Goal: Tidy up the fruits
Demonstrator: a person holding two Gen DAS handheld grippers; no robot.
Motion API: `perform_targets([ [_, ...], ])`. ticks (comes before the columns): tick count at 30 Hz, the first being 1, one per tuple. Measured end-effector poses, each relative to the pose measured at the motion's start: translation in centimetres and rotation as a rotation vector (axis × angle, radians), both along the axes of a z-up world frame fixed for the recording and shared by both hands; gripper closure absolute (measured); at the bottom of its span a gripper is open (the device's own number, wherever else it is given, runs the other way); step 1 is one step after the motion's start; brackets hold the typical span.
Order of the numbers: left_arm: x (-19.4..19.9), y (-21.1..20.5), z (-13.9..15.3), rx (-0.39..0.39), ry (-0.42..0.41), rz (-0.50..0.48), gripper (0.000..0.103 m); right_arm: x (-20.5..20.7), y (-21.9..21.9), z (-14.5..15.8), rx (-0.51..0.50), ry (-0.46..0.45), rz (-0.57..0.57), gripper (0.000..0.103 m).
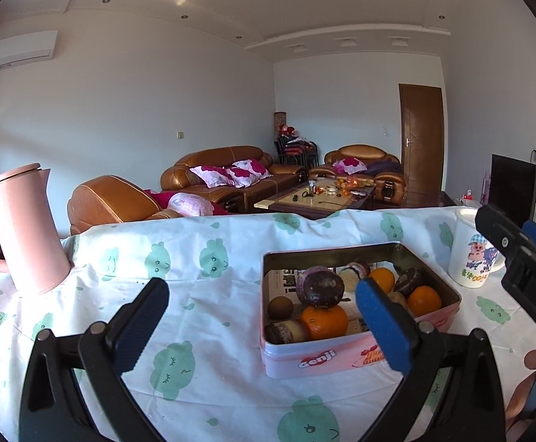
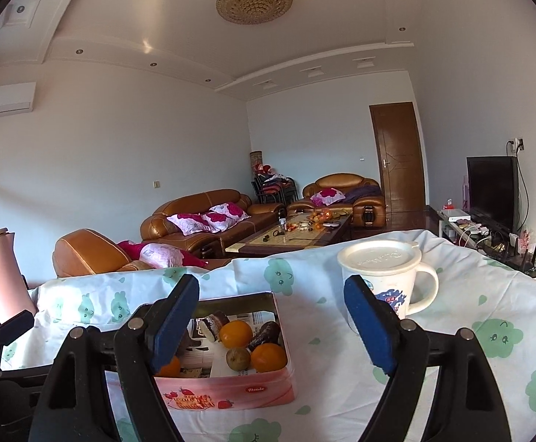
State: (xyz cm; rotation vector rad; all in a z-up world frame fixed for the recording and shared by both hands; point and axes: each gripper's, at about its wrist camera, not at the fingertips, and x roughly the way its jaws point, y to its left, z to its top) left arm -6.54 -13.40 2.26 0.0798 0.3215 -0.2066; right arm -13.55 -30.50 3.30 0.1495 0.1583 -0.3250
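Observation:
A pink tin box [image 1: 341,362] stands on the table. It holds oranges [image 1: 323,322], a brown kiwi [image 1: 280,307] and dark purple fruits [image 1: 321,287], over newspaper. My left gripper [image 1: 260,296] is open and empty, just in front of the box's left side. The box also shows in the right wrist view [image 2: 231,390], with oranges [image 2: 268,357] and a kiwi [image 2: 237,359] in it. My right gripper [image 2: 271,294] is open and empty, above the box's right edge, with its right finger in front of the mug.
A pink kettle [image 1: 21,232] stands at the table's far left. A white lidded mug [image 2: 385,280] stands right of the box. The table wears a white cloth with green prints [image 1: 179,258]. Sofas and a coffee table lie beyond.

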Motion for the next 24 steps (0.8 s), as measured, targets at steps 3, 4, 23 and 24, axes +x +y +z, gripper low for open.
perform_targets([
  [3,-0.25,-0.07,-0.02,0.003,-0.008,-0.010,0.000,-0.42,0.51,0.12,-0.027,-0.016,-0.012,0.019],
  [4,-0.31,-0.14,0.00,0.005,-0.008,-0.011,0.000,-0.58,0.65,0.15,-0.034,-0.020,-0.017,0.018],
  [23,-0.36,0.17,-0.33,-0.012,0.013,-0.007,0.000,-0.97,0.52,0.22,-0.027,-0.016,-0.028,0.016],
  [24,-0.36,0.17,-0.34,-0.011,0.013,-0.007,0.000,-0.98,0.53,0.22,-0.027,-0.016,-0.028,0.016],
])
